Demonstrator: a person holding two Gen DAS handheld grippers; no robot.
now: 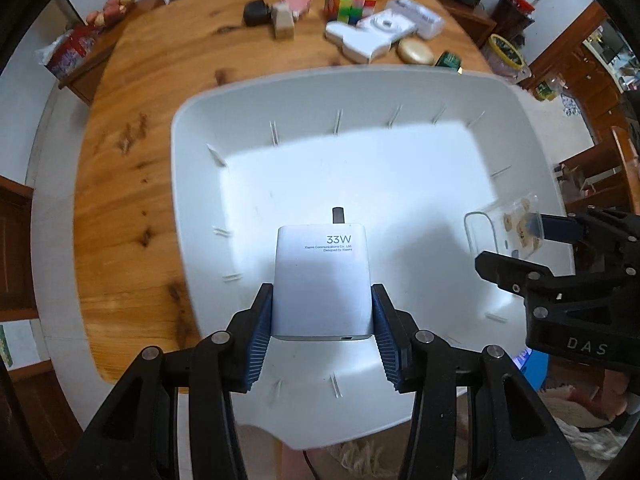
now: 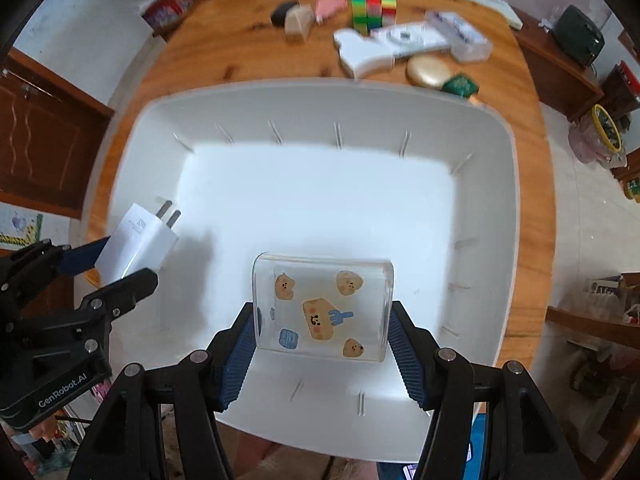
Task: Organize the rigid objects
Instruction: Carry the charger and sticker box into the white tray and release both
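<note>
White charger (image 1: 322, 280) clamped in left hand-held gripper (image 1: 322, 344), clear case (image 2: 322, 308) in right hand-held gripper (image 2: 322, 356), both above white bin (image 1: 192, 184)

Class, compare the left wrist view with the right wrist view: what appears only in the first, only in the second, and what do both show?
Only the left wrist view shows the "33W" print on the white charger, seen face on between the left tongs.

Only the right wrist view shows the bear stickers on the clear box plainly, and the charger's two prongs.

Both show the white bin with nothing lying in it, both tongs gripping their items above it, and the colour cube, gold compact and white pieces on the wooden table beyond.
</note>
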